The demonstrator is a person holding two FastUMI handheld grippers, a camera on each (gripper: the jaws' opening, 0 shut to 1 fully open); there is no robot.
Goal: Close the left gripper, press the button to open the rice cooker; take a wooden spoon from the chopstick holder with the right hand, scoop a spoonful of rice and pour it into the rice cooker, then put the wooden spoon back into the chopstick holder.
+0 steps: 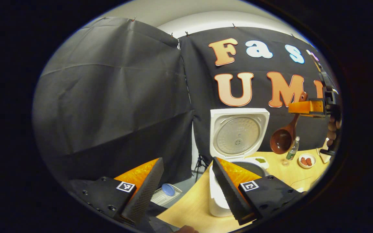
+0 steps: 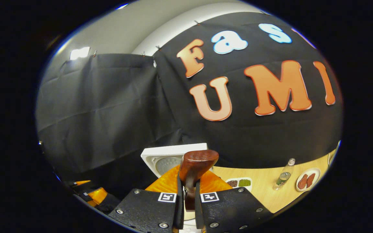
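In the left gripper view, the white rice cooker (image 1: 220, 194) stands at the lower centre on a pale wood-grain table (image 1: 186, 210), its squarish lid (image 1: 238, 134) raised upright to show a round, dimpled metal inner plate. Right of the lid hangs a dark brown, glossy wooden spoon (image 1: 282, 139), bowl down and above the table, its handle gripped at the upper right by the right gripper (image 1: 304, 106), with a hand (image 1: 333, 129) behind it. Beneath the spoon stand a clear plastic bottle (image 1: 292, 149), a small round dish of reddish pieces (image 1: 307, 160) and a shallow white tray with green grains (image 1: 260, 160). The left gripper (image 1: 186, 187) spreads wide at the bottom of the frame, its ribbed fingers holding nothing, one of them overlapping the cooker's body. In the right gripper view, the right gripper (image 2: 186, 197) at the bottom centre is clamped on the spoon's rounded handle end (image 2: 197, 168), which blocks part of the cooker lid (image 2: 163, 158). The tray (image 2: 239, 183), bottle (image 2: 283, 176) and dish (image 2: 307, 180) lie along the table (image 2: 261, 194) at the lower right.
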